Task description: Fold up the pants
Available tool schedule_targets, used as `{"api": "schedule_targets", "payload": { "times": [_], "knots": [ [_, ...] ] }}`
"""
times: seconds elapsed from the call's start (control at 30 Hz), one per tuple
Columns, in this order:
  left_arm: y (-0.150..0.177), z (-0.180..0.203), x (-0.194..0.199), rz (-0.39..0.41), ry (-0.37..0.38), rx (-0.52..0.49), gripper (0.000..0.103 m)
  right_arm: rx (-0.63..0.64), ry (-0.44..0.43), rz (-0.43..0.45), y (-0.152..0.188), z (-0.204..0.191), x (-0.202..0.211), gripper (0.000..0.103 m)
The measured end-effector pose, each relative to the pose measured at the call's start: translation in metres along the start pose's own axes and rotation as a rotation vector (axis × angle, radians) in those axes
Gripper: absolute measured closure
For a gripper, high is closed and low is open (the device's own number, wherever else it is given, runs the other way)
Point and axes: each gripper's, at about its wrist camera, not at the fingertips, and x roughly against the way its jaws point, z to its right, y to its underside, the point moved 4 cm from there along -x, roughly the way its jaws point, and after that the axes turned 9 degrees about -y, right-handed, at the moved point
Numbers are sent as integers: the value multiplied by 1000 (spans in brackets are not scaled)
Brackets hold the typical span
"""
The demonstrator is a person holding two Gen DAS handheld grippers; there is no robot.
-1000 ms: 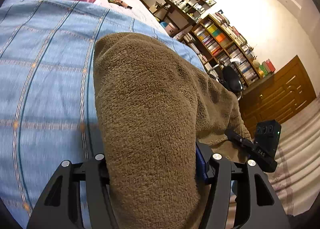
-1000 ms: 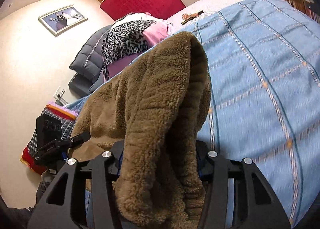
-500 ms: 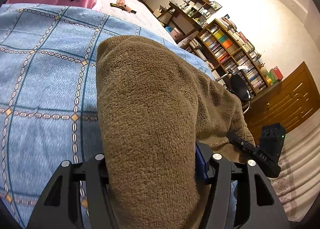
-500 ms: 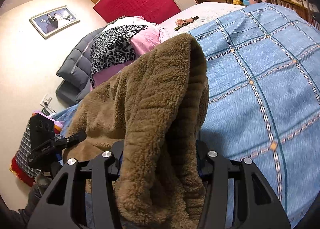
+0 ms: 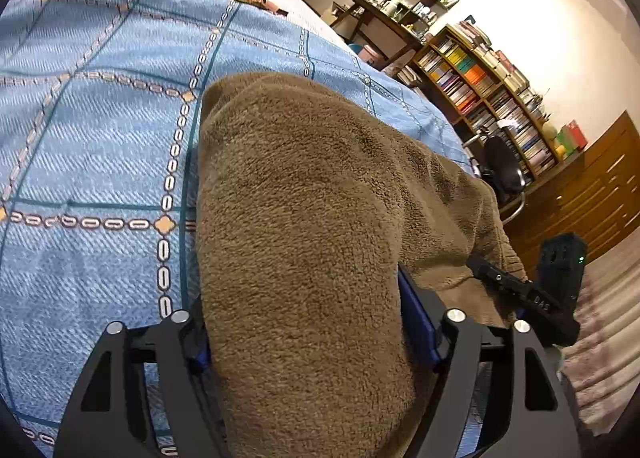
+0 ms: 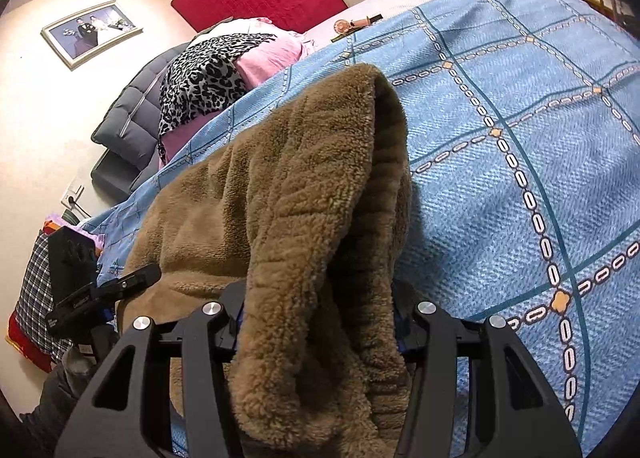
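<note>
The brown pants (image 5: pixel 304 225) are held up at one end by both grippers, and the rest is draped over the blue bedspread (image 5: pixel 92 145). A thick bunch of the cloth is squeezed between the two fingers of the left gripper (image 5: pixel 308 338). Another bunch is pinched the same way in the right gripper (image 6: pixel 320 322). So both are closed on the pants.

The fold is judged to be only partly done. One end is lifted and bunched, but no flat, neat stack is seen yet. The lifted end probably has to be laid over the rest and smoothed down — how many folds are already made cannot be told.

The pants are made of soft, fuzzy fleece, thick and floppy. In the right wrist view a ribbed band (image 6: pixel 384 185) is seen along one edge, curled over like a hood. The bedspread is woven, with a pattern of dark lines and little chain links — it looks flat and a bit rough. The grippers are hard, black and shiny, with small silver bolts.
</note>
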Motion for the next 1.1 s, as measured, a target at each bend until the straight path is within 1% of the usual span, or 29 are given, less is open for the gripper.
{"api": "schedule_targets", "payload": {
  "times": [0.07,0.1,0.2,0.3,0.43,0.5,0.57,0.67,0.7,0.8,0.87,0.93,1.1],
  "knots": [
    [0,4,0,7,-26,-16,25,-2,6,2,0,-1,0,49],
    [0,5,1,10,-37,-22,25,1,21,7,0,-2,2,47],
    [1,11,7,25,-94,-52,25,45,78,30,2,-12,12,44],
    [6,20,18,61,-200,-107,25,102,154,68,3,-24,25,43],
    [17,30,37,117,-284,-159,25,164,220,124,8,-38,46,43],
    [25,32,47,139,-283,-169,25,192,257,136,12,-43,53,43],
    [27,35,53,153,-275,-168,25,218,299,131,20,-45,56,43],
    [37,38,57,150,-266,-184,24,255,364,109,33,-41,55,43],
    [41,39,55,147,-274,-196,19,247,386,97,36,-35,53,43],
    [53,40,42,119,-313,-244,17,216,408,77,40,-21,47,43],
    [60,38,32,99,-341,-270,17,192,396,65,42,-13,43,43],
    [66,36,22,75,-378,-292,15,169,384,57,44,-6,38,40],
    [66,37,25,65,-385,-258,16,178,407,40,43,-14,40,40]
  ]
}}
